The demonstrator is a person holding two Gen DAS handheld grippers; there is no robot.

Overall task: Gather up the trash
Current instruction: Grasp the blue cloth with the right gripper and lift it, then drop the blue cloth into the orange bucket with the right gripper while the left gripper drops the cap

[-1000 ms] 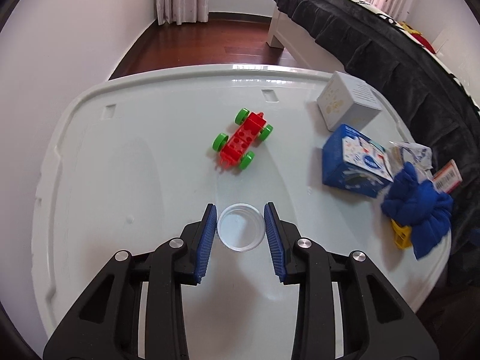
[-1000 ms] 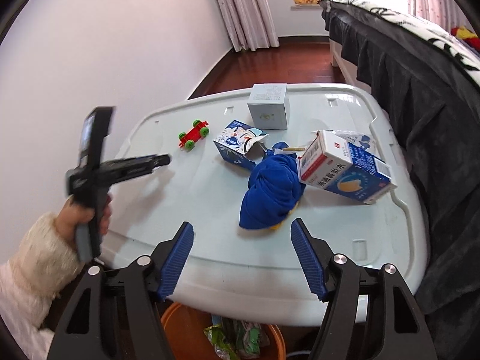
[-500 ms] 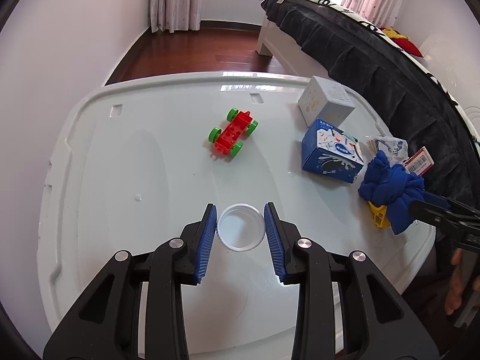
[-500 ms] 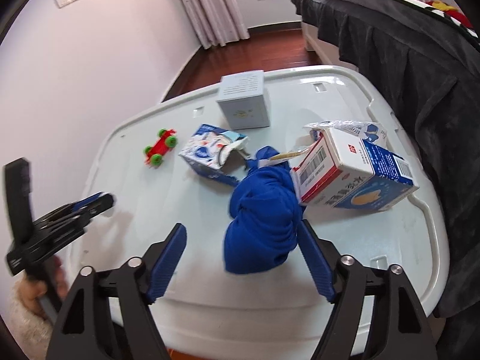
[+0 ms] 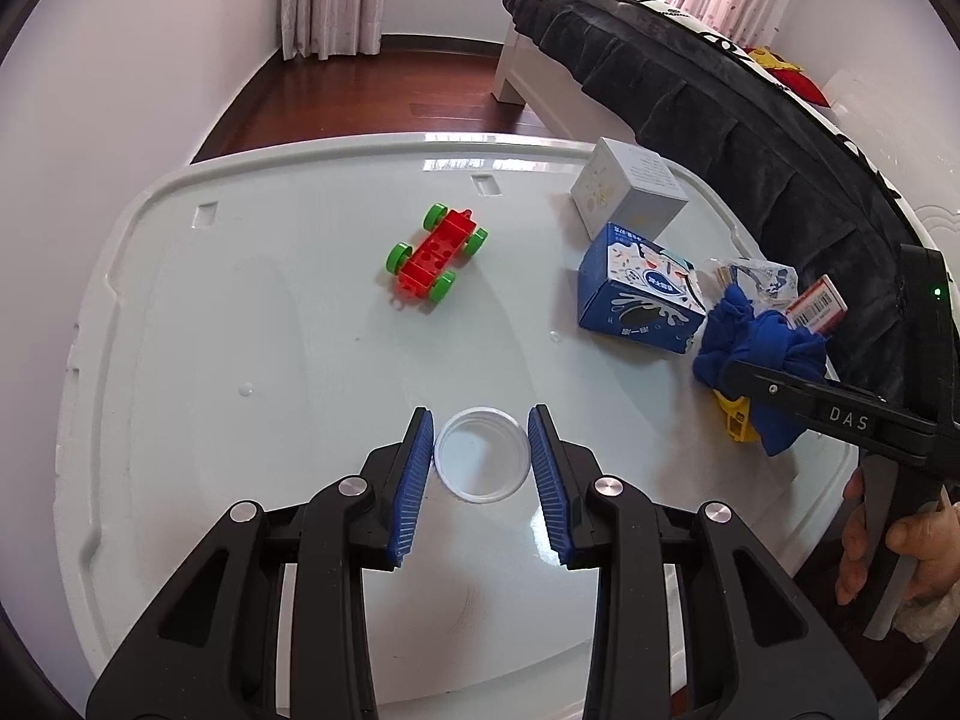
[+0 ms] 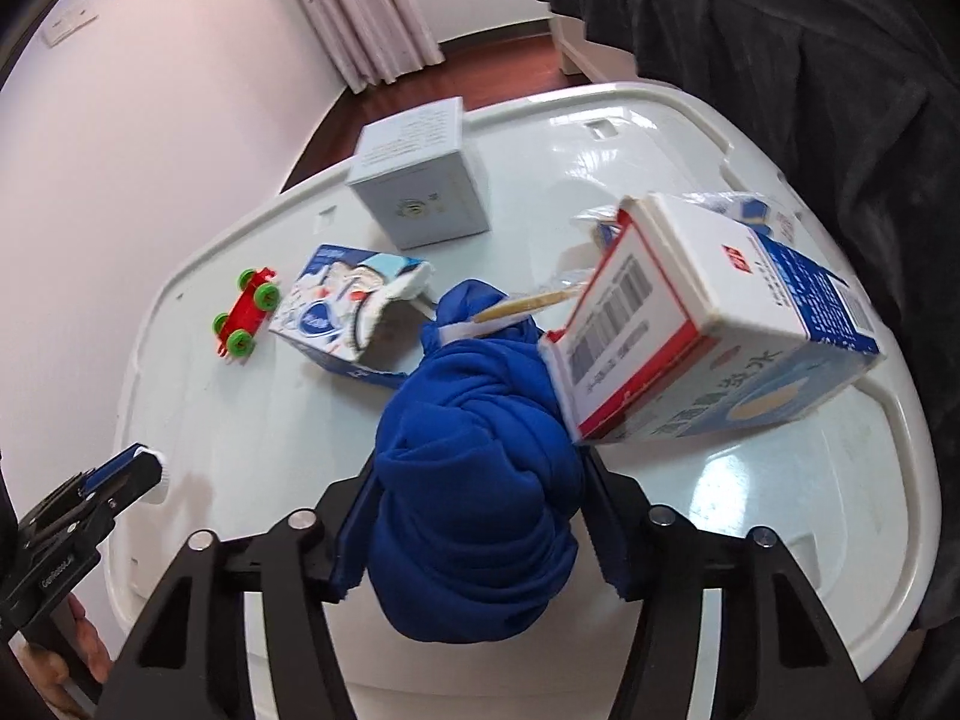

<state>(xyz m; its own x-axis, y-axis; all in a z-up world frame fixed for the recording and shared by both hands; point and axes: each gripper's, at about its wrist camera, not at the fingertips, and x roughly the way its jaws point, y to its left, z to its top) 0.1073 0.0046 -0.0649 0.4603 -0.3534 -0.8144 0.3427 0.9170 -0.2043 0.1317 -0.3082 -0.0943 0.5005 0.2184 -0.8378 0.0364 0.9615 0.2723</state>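
Note:
My left gripper [image 5: 483,462] is shut on a clear plastic lid [image 5: 483,462] and holds it above the white table [image 5: 240,312]. My right gripper [image 6: 480,510] is open with its jaws on either side of a crumpled blue cloth [image 6: 474,468], which also shows in the left wrist view [image 5: 762,354]. A torn blue milk carton [image 6: 342,312] lies left of the cloth. A large blue-and-white carton [image 6: 720,324] lies tilted to its right, against the cloth. A wooden stick [image 6: 528,303] and a crumpled wrapper [image 6: 738,207] lie behind them.
A red toy car with green wheels [image 5: 437,261] sits mid-table. A pale grey box [image 6: 420,180] stands at the back. A dark-covered bed [image 5: 750,120] borders the table's right side. A white wall [image 5: 90,90] is on the left.
My right gripper has moved forward and down onto the table until its jaws flank the blue cloth. My left gripper has kept the lid and drawn back slightly.

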